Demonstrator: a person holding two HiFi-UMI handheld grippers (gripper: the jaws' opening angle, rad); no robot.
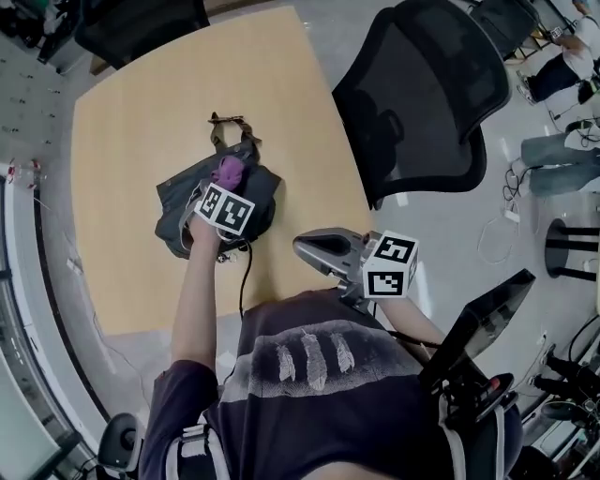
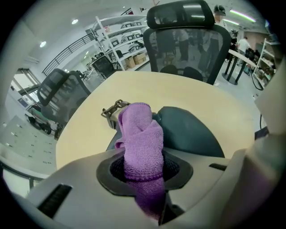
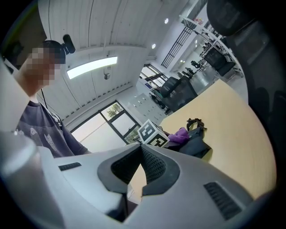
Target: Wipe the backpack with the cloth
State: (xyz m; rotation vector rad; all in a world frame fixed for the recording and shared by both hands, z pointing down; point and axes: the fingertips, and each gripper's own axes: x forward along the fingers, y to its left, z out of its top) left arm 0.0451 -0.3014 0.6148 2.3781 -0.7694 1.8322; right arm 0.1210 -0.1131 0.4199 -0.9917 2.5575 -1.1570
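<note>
A dark grey backpack [image 1: 183, 192] lies on the beige table [image 1: 131, 122], its strap and buckle [image 1: 230, 122] pointing to the far side. My left gripper [image 1: 226, 186] is over the backpack, shut on a purple cloth [image 1: 230, 170]. In the left gripper view the bunched cloth [image 2: 142, 141] stands up between the jaws, in front of the backpack [image 2: 190, 132] and the buckle [image 2: 113, 109]. My right gripper [image 1: 302, 246] hangs off the table's near edge by my torso, shut with nothing in it. Its view [image 3: 141, 150] shows the backpack [image 3: 196, 145] and cloth [image 3: 180, 133] far off.
A black mesh office chair [image 1: 422, 94] stands at the table's right side, another chair [image 1: 141, 23] at the far left. A cable [image 1: 244, 277] runs from the left gripper toward me. A dark stand with equipment [image 1: 478, 328] is at my right. People [image 1: 562, 66] are at the far right.
</note>
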